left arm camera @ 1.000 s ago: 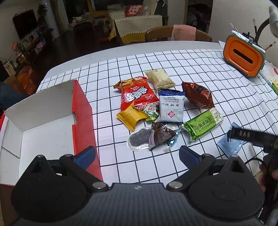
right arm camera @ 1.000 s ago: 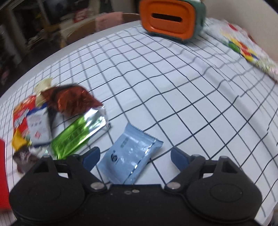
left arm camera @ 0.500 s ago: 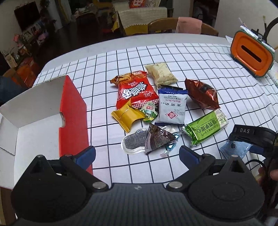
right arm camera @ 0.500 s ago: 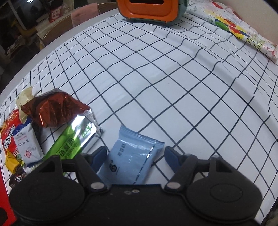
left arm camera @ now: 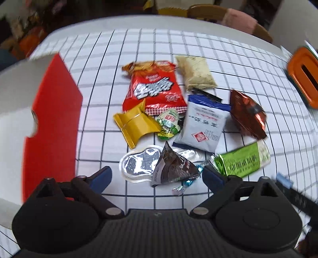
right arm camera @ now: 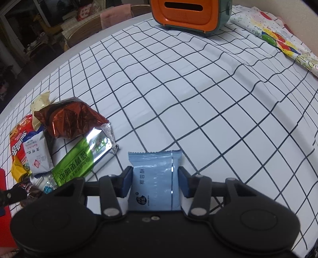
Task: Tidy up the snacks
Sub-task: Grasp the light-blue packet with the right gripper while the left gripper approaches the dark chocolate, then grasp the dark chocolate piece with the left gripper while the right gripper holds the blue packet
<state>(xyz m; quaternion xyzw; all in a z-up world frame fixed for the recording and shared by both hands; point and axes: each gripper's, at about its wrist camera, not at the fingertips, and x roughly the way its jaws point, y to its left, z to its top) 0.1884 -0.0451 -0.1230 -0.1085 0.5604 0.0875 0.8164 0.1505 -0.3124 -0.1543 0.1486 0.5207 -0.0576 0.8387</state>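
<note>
A heap of snack packets lies on the checked tablecloth: a red bag point(left arm camera: 154, 87), a yellow packet point(left arm camera: 136, 124), a white-and-blue packet point(left arm camera: 202, 123), a brown foil packet point(left arm camera: 248, 115), a green bar point(left arm camera: 242, 159) and a dark triangular packet point(left arm camera: 173, 168). My left gripper point(left arm camera: 157, 175) is open just in front of the dark packet and a clear blister pack point(left arm camera: 139, 165). My right gripper point(right arm camera: 155, 179) is shut on a light blue packet point(right arm camera: 154, 178), its pads against both sides. The green bar point(right arm camera: 81, 158) lies to its left.
An open red-and-white cardboard box point(left arm camera: 51, 123) stands left of the heap. An orange tissue holder point(right arm camera: 188, 13) stands at the far side of the table. A colourful printed bag point(right arm camera: 282, 41) lies at the far right. Chairs stand behind the table.
My right gripper has closed its fingers onto the light blue packet. My left gripper has moved forward, closer to the heap of snacks.
</note>
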